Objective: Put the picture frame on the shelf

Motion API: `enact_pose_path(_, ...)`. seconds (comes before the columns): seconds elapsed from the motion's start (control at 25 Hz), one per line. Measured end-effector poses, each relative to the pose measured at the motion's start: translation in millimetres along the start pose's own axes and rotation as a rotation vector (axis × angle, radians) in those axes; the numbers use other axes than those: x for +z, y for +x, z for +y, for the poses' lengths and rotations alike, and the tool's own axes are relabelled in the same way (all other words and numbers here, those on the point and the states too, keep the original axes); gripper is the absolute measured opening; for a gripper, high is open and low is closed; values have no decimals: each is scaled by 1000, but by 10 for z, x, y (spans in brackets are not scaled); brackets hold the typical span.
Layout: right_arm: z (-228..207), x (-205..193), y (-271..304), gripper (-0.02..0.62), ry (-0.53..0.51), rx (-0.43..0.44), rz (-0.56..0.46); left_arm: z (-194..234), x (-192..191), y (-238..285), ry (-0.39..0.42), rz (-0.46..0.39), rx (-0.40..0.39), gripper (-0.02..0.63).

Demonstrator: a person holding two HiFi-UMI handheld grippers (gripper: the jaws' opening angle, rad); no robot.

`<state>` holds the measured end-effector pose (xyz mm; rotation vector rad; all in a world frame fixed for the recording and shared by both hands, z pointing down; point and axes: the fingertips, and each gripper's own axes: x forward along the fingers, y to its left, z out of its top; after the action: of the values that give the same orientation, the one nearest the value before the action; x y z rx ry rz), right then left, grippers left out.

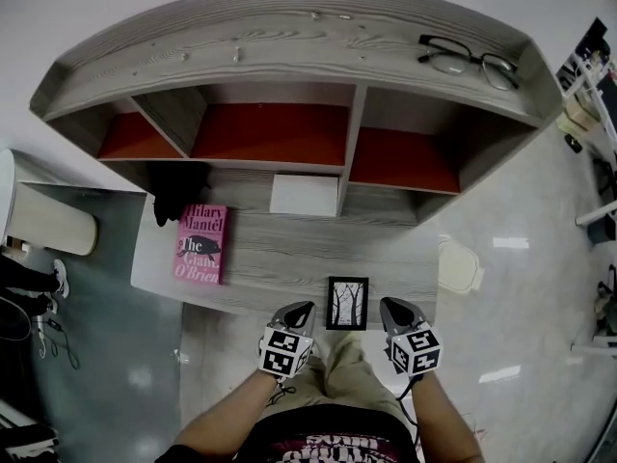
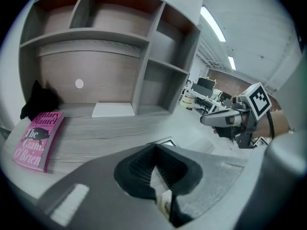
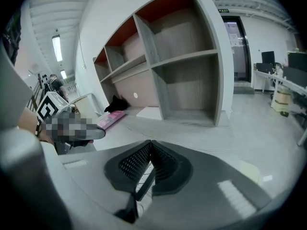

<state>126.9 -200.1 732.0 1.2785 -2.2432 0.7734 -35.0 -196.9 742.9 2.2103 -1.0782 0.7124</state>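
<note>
Picture frame (image 1: 347, 303) lies near left hand-held gripper (image 1: 294, 314)

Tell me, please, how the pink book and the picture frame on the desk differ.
The pink book is bright pink with lettering; the picture frame is black, holding a bare-tree picture. The pink book looks larger than the picture frame. Both lie flat on the desk.

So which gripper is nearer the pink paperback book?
Left. The left gripper hangs right of the pink paperback book; the right gripper is farther right, beyond the black picture frame.
</note>
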Motion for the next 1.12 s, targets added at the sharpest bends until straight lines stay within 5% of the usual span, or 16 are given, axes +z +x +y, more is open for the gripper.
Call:
enact_pose_path(0.32,-58,-432,381,114,42,26,131,28,-235,403,-56,92,27,3)
enact_pose_path(0.72,-99,-820,712,181,129,58,260,-58,-580,756,-132,205,-23,95)
enact_pose_path(1.12,-73,-1055,840,164,128,9,373,-93,-780,945,-136,281,1,146)
